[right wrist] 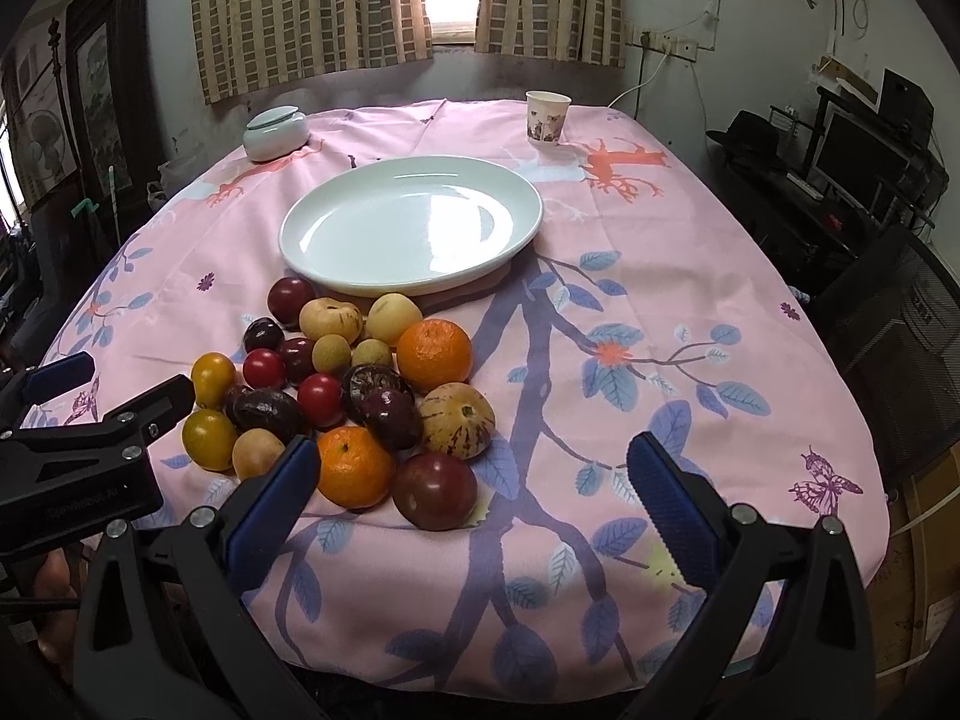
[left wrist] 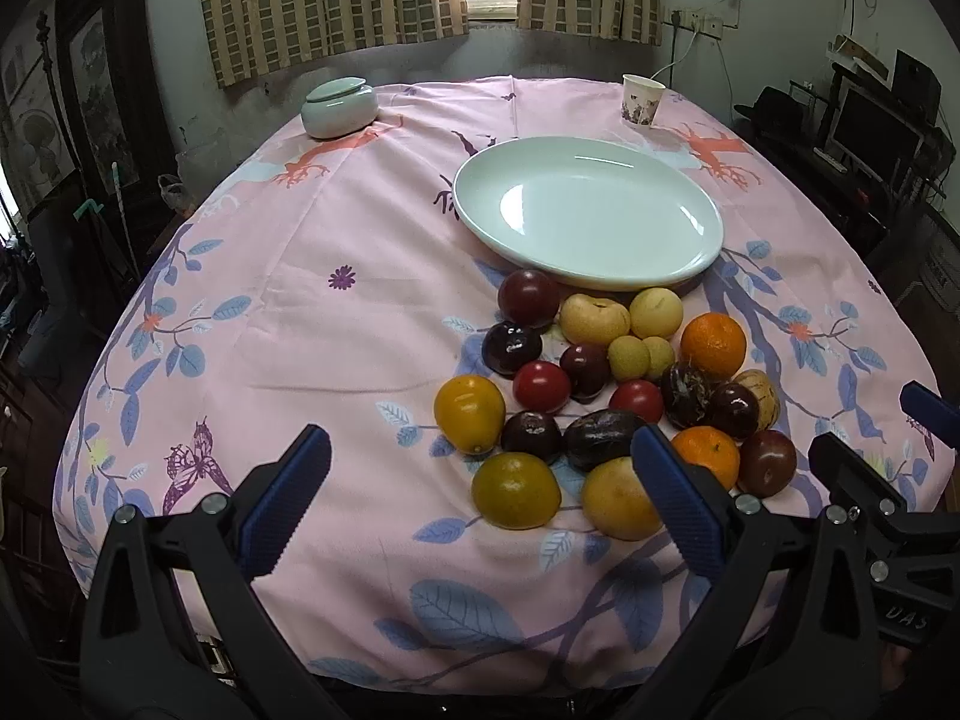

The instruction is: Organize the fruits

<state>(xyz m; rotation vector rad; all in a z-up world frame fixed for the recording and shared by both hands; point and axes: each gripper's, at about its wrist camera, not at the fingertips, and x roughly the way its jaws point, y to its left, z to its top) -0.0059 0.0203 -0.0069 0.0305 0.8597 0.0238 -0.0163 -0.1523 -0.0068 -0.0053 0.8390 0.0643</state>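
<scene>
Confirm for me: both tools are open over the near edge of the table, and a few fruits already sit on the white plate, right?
Not quite. The white plate holds nothing in either wrist view; all the fruit lies on the cloth before it. Left tool and right tool are open.

One plate (left wrist: 690, 258), one paper cup (left wrist: 642, 101), one lidded jar (left wrist: 339, 108), two oranges (left wrist: 713, 343).

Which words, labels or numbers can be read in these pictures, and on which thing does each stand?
"DAS": hand-written on the black body of the right gripper, seen at the lower right of the left wrist view.
Embossed line on the black body of the left gripper, seen in the right wrist view: too blurred to read.
Print on the paper cup: pictures only, no readable words.
</scene>
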